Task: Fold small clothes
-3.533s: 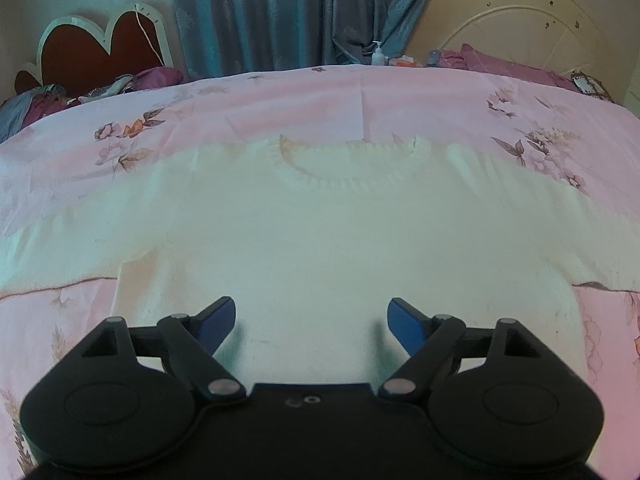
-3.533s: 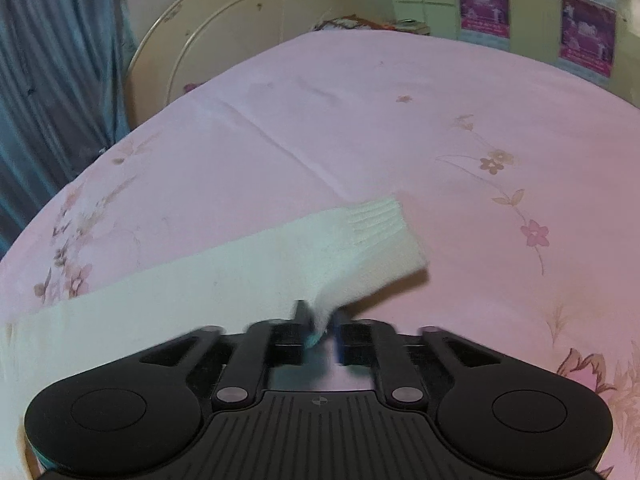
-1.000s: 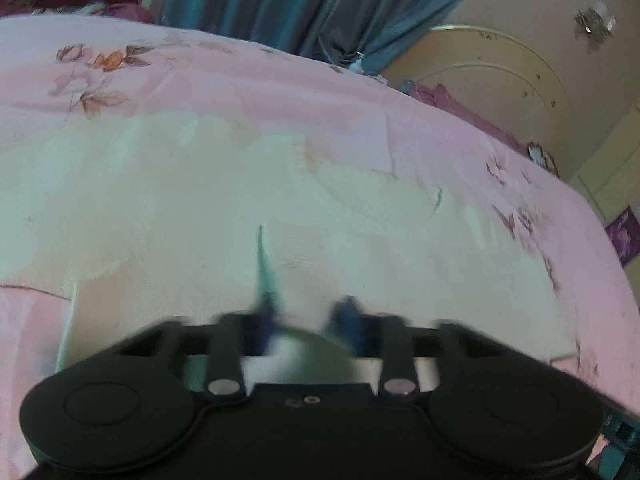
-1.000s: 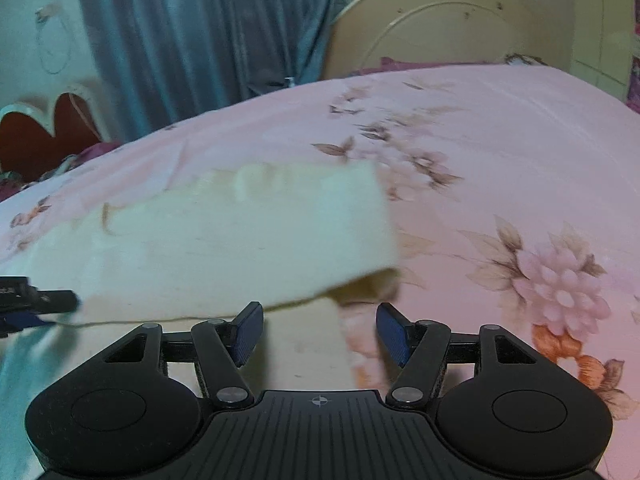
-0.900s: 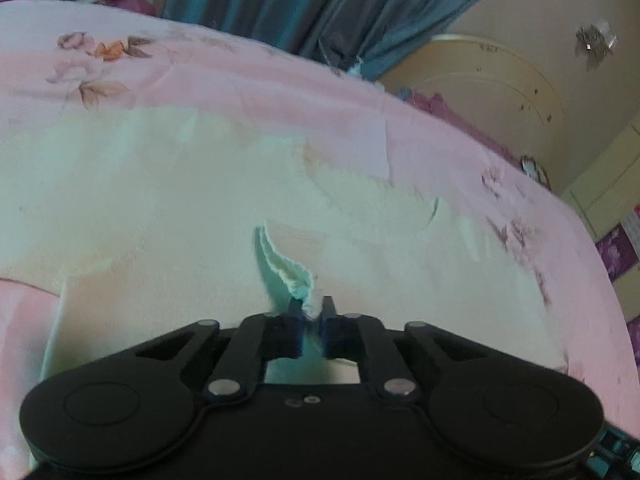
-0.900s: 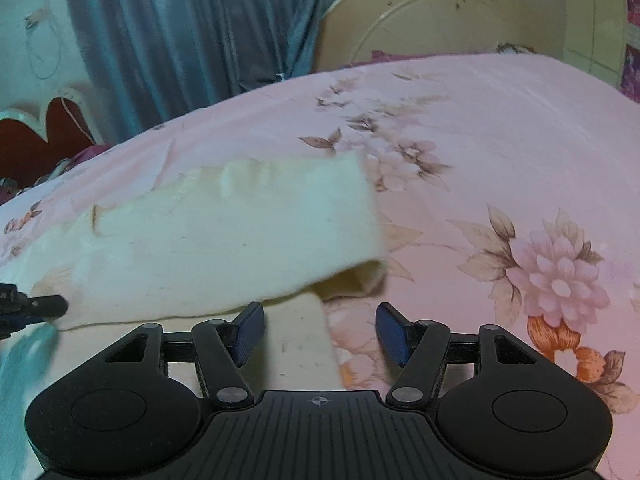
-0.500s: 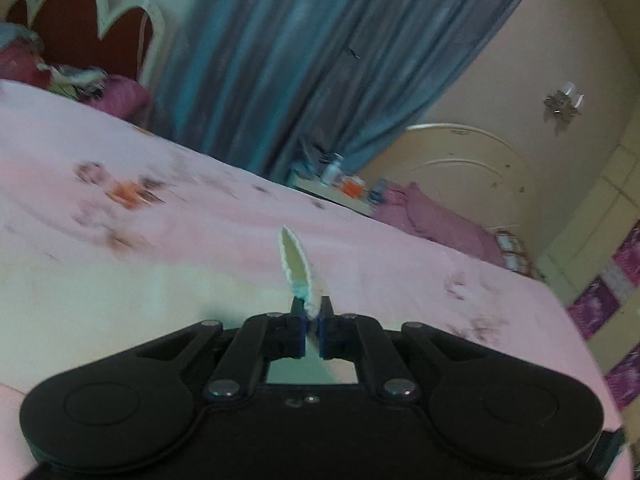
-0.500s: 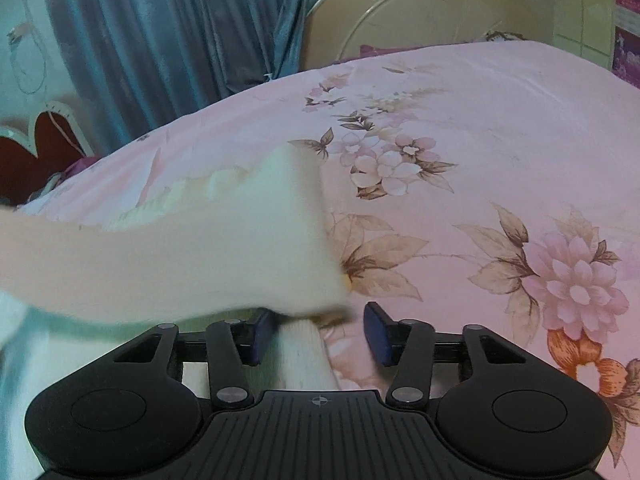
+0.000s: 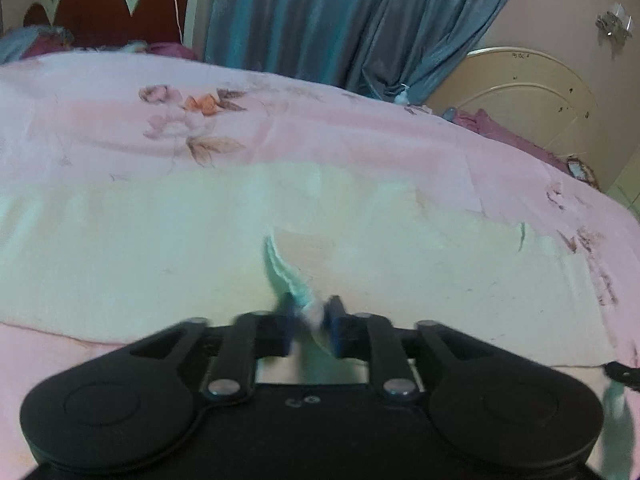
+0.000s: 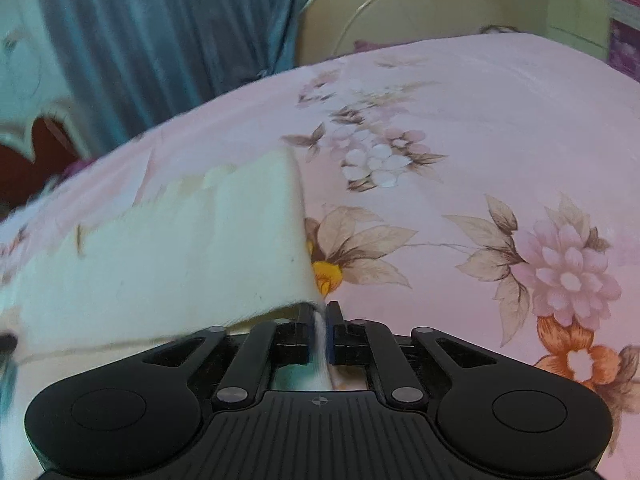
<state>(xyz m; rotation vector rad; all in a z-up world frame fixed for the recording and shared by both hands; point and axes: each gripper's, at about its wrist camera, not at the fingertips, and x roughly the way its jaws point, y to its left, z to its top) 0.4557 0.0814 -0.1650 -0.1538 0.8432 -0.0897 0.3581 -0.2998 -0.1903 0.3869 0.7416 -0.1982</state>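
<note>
A wide bed (image 9: pixel 320 148) covered in a pink floral sheet fills both views, and everything here is placed relative to it. Beyond its far edge hang blue-grey curtains (image 9: pixel 320 12), with a cream arched headboard (image 9: pixel 532 100) to one side and a red scalloped one (image 9: pixel 108 12) to the other.

Spread across the middle of the bed lies a cream knitted sweater (image 9: pixel 160 248), the garment being folded. It lies mostly flat, running from one side of the bed to the other, and part of it is already doubled over on itself.

At the near edge of the bed, in the left wrist view, the left gripper (image 9: pixel 311 322) has a thin raised ridge of the sweater's edge (image 9: pixel 280 268) standing up between its blue fingertips. Its jaws are opening, the picture is blurred, and the cloth sits in the gap, apparently no longer squeezed.

Nearer the bed's right side, in the right wrist view, the right gripper (image 10: pixel 319 330) has its jaws pressed almost together, pinching the corner of a folded flap (image 10: pixel 180 248) of the sweater, which lifts off the sheet and slopes away from the pinch.

To do this fold well, I judge the right grip should stay firm on both layers and carry the flap low and level across the body, keeping its edge straight. The left should let go cleanly, without dragging the cloth, then smooth or take a new hold.
</note>
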